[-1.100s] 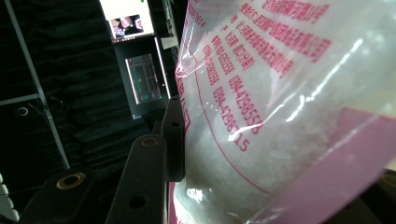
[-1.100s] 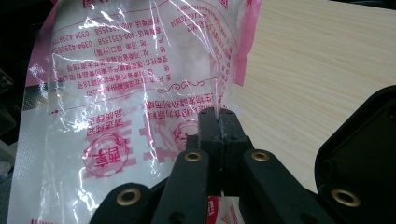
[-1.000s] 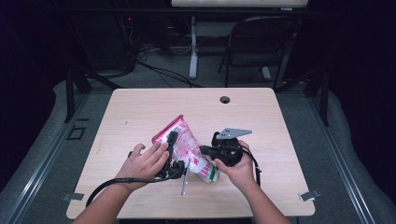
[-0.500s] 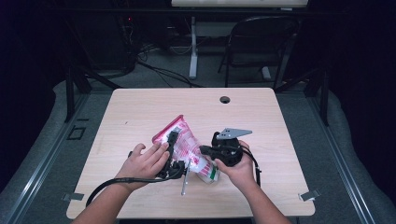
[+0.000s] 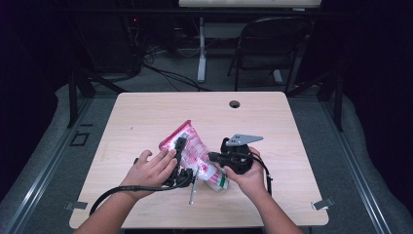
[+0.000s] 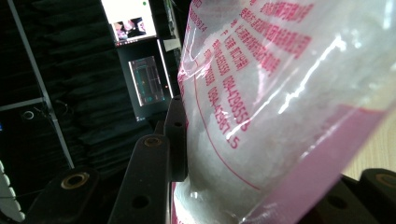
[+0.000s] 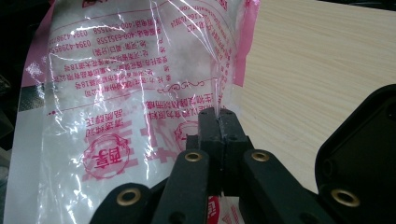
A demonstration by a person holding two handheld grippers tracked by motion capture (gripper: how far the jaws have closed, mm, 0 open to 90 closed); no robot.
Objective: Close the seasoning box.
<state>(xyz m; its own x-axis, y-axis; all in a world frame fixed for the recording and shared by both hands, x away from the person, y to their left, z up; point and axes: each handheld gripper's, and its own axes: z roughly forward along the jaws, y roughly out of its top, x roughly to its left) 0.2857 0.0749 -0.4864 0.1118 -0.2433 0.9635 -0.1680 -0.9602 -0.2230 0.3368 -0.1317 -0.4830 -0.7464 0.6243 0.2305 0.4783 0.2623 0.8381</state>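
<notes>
A clear plastic bag (image 5: 195, 146) with pink edges and red print, full of white stuff, is held tilted above the wooden table (image 5: 146, 117). My left gripper (image 5: 179, 148) is shut on the bag from its left side. In the left gripper view the bag (image 6: 289, 93) bulges between the jaws of that gripper (image 6: 261, 158), and one finger (image 6: 176, 135) presses into it. My right gripper (image 5: 214, 157) is shut on the bag's right side. In the right gripper view its closed tips (image 7: 218, 116) pinch a fold of the bag's clear film (image 7: 140, 79).
A thin silver rod (image 5: 192, 191) lies on the table below the bag. A cable hole (image 5: 234, 104) sits near the far edge. A folding chair (image 5: 272, 44) and cables stand beyond the table. Metal clips (image 5: 323, 204) sit at the front corners.
</notes>
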